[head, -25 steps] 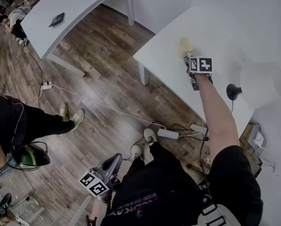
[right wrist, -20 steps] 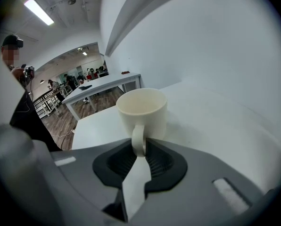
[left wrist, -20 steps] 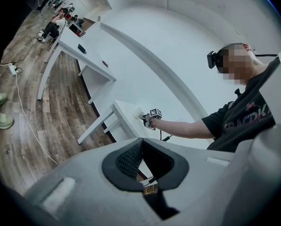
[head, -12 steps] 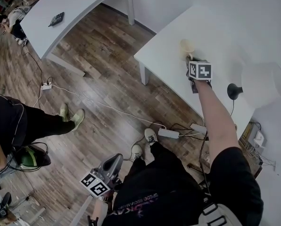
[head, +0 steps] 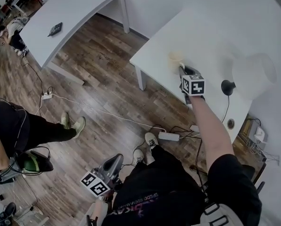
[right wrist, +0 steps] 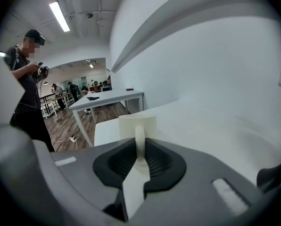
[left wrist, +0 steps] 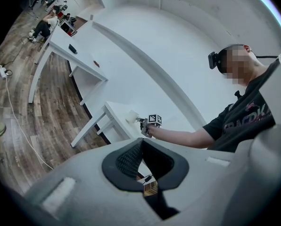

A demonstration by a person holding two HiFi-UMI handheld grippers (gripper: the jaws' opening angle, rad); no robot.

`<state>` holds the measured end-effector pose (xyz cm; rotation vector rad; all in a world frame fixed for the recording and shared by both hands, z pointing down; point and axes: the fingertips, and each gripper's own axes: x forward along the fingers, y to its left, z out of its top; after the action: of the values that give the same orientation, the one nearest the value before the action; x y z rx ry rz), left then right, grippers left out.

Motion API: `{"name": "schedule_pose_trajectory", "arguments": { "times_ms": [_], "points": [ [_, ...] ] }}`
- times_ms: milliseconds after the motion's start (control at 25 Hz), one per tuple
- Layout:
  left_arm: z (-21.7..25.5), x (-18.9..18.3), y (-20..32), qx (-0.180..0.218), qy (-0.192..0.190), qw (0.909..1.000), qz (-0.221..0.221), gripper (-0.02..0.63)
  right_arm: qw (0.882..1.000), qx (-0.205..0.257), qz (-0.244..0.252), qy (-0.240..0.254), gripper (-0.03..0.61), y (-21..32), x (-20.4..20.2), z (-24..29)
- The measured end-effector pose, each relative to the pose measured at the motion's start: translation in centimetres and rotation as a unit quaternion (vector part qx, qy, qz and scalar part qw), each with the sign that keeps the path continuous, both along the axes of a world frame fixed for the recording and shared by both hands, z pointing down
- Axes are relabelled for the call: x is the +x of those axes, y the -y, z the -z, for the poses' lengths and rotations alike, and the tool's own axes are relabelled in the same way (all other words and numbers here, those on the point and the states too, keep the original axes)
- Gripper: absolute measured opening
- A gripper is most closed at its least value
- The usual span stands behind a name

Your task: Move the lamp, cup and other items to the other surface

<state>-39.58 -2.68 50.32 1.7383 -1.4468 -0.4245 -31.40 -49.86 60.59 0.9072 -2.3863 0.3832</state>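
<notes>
A cream cup (head: 175,60) is by the near-left corner of the white table (head: 211,27). My right gripper (head: 182,69) is shut on its handle, and its jaws have just been closing on it. In the right gripper view the thin handle (right wrist: 139,142) stands upright between the pads, with the cup body (right wrist: 136,121) just beyond. The lamp, with a white shade (head: 253,74) and a black base (head: 227,86), stands to the right of that gripper. My left gripper (head: 113,163) hangs low beside the person's leg, shut and holding nothing.
A second white table (head: 70,18) across the wooden floor carries a small dark flat object (head: 54,29). Power strips and cables (head: 168,135) lie on the floor below the near table. Another person's legs (head: 37,126) are at the left.
The right gripper has come up to the cup and shut on its handle. Cup and gripper have shifted toward the table's near edge. The left gripper has stayed put.
</notes>
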Motion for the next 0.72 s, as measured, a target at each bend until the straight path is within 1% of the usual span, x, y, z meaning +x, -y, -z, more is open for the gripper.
{"name": "schedule_pose_trajectory", "arguments": {
  "times_ms": [200, 480, 720],
  "points": [
    [0.9, 0.1, -0.6, 0.008, 0.013, 0.9998, -0.014, -0.005, 0.999, 0.015, -0.001, 0.047, 0.052, -2.9, 0.9, 2.3],
    [2.4, 0.5, -1.0, 0.025, 0.029, 0.9988, -0.029, -0.005, 0.991, 0.046, 0.009, 0.122, 0.052, -6.6, 2.6, 8.5],
    [4.0, 0.6, -1.1, 0.050, 0.042, 0.9964, -0.054, -0.005, 0.986, 0.076, 0.016, 0.151, 0.052, -9.8, 4.5, 13.3]
  ]
}}
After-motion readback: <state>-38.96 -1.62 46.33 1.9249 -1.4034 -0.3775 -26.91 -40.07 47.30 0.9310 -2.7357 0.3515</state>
